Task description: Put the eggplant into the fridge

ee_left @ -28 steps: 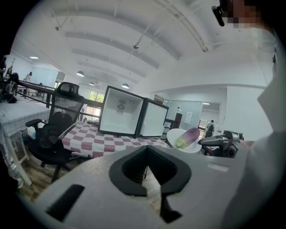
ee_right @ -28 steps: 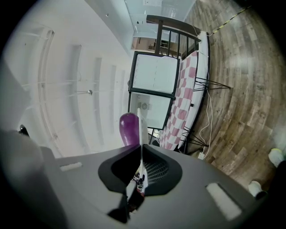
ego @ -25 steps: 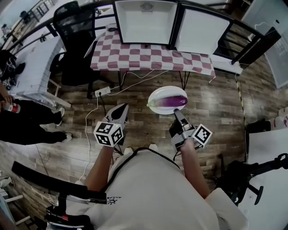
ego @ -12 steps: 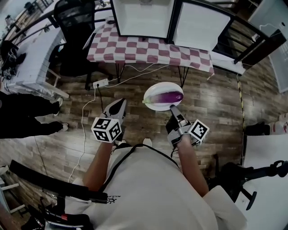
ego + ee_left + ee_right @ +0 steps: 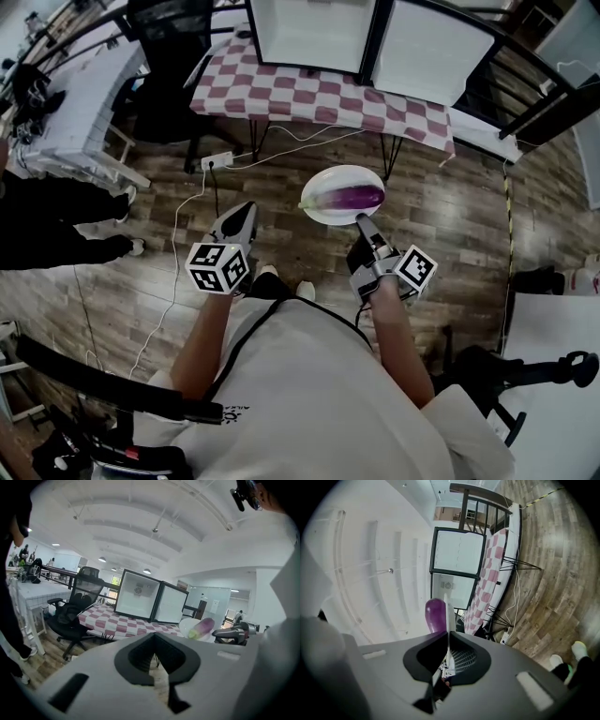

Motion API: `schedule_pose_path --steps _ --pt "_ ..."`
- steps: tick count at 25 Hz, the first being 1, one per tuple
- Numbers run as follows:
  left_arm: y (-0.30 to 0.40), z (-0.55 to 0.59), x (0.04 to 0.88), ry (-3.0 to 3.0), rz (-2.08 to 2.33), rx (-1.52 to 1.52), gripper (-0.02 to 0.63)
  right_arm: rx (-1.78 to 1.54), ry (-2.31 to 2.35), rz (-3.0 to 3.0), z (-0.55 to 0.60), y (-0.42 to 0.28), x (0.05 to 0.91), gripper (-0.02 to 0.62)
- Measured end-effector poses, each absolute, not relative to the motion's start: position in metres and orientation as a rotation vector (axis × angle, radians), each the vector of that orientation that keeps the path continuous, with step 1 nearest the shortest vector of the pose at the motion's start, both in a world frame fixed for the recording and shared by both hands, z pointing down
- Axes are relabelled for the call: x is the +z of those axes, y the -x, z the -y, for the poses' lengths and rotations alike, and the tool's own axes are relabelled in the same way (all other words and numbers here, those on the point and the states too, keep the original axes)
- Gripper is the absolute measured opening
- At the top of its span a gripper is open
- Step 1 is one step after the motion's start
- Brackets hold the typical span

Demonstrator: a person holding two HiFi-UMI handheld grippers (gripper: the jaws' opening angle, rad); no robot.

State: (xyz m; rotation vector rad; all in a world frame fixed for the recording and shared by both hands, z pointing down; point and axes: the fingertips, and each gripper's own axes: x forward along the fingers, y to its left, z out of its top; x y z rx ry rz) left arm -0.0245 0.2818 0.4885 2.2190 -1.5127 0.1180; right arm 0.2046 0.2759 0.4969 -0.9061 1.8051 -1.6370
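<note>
Eggplant (image 5: 349, 197), purple with a pale green stem end, lies lengthwise on a white plate (image 5: 328, 178) carried in the air above a wooden floor (image 5: 450, 216), in front of the person and well short of the counter.

Nearest, the person's two forearms reach forward from a white shirt. The right gripper (image 5: 361, 220) bears a marker cube (image 5: 415, 270). Its jaws are pressed on the near rim of the plate, which in the right gripper view stands edge-on between them (image 5: 446, 616) with the eggplant (image 5: 436, 613) just beside the rim. The left gripper (image 5: 242, 214), also with a marker cube (image 5: 217, 267), is held beside the right one and apart from the plate. Its jaws are pressed together with nothing between them. From the left gripper view the plate (image 5: 187, 625) and eggplant (image 5: 202, 626) show off to the right.

Farther on, a white cable (image 5: 187, 253) runs across the floor to a power strip (image 5: 217, 160).

Beyond stands a counter (image 5: 319, 94) with a red-and-white checked cloth. It carries two dark-framed, white-fronted cabinets (image 5: 309, 33) side by side. To the left are a black office chair (image 5: 169, 84) and a second person's dark trousers (image 5: 56, 234).
</note>
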Motion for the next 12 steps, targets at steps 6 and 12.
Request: schedule_pose_path --steps 6,12 --pt "0.028 -0.28 0.488 -2.212 1.536 0.123 0.006 -1.654 0.898 -1.802 -0.273 -0.203 0.502 0.021" --pt "0.024 -0.264 0.488 -2.227 1.522 0.124 0.003 -1.641 0.902 -1.796 -0.263 -0.201 0.501 0.021"
